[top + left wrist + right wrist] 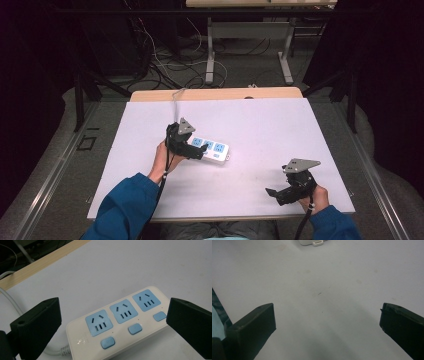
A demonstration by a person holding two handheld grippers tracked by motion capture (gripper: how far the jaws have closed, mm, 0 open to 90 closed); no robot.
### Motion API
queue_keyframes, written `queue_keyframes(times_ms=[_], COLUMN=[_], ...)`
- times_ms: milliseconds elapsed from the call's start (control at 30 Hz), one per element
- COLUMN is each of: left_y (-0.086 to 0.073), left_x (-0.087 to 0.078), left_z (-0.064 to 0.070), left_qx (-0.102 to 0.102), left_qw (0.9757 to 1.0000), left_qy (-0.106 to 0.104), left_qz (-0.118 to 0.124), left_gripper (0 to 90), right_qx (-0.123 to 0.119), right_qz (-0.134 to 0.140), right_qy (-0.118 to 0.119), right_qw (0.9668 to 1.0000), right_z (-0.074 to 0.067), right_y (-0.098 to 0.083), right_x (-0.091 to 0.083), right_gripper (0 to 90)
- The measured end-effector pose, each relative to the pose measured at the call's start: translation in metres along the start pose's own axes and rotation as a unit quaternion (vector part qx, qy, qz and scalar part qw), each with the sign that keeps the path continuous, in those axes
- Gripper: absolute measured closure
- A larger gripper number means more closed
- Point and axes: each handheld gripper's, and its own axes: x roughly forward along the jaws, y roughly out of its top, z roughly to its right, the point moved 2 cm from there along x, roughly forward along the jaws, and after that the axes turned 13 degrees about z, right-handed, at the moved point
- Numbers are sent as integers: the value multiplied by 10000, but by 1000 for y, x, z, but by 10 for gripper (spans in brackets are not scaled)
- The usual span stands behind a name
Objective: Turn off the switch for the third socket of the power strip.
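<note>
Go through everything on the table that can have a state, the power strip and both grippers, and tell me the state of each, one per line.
power strip: lying flat on the table, all three sockets empty, cable attached at one end
left gripper: open, jaws either side of the power strip, not closed on it
right gripper: open, holding nothing, over bare table away from the strip

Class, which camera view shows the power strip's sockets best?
The left gripper view: the power strip shows three blue sockets and their buttons close up. The high view shows it small, beside the left gripper; the right gripper view catches its end.
</note>
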Motion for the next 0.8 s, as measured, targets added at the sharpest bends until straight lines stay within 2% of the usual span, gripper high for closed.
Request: queue_keyframes(times_ms=[267, 367, 400, 433, 467, 500, 533, 567, 633, 667, 800], left_y=[0, -1, -1, -1, -1, -1, -2, -1, -2, -2, -4], left_x=[3, 5, 7, 7, 9, 9, 11, 11, 12, 13, 16], left_z=[4, 6, 8, 9, 11, 11, 12, 14, 15, 17, 20], left_qx=[-35, -52, -24, -13, -25, 9, 12, -3, -2, -17, -17], left_qw=[10000, 9999, 10000, 9999, 9999, 9999, 9999, 9998, 9998, 9997, 9994], left_qy=[-64, -108, -81, -118, -85, -164, -105, -191, -221, -237, -333], left_qz=[17, -5, 45, -6, 49, -29, 44, 34, 29, 69, 75], left_gripper=[0, 13, 40, 54, 54, 75, 106, 172, 170, 252, 385], right_qx=[-59, -35, -49, -65, -65, -89, -66, -64, -48, -23, -43], right_qz=[13, 51, 69, 103, 103, 60, 54, -13, 27, 67, 58], right_qy=[-6, -39, -32, -39, -39, -22, -48, -2, -43, -51, -44], right_qw=[10000, 10000, 10000, 9999, 9999, 9999, 10000, 10000, 10000, 10000, 10000], right_z=[0, 0, 0, 0, 0, 0, 0, 0, 0, 0, 0], right_y=[0, 0, 0, 0, 0, 1, 1, 1, 0, 0, 0], right_x=[2, 1, 1, 1, 1, 1, 1, 0, 1, 1, 1], right_gripper=[0, 0, 0, 0, 0, 0, 1, 1, 1, 2, 2])
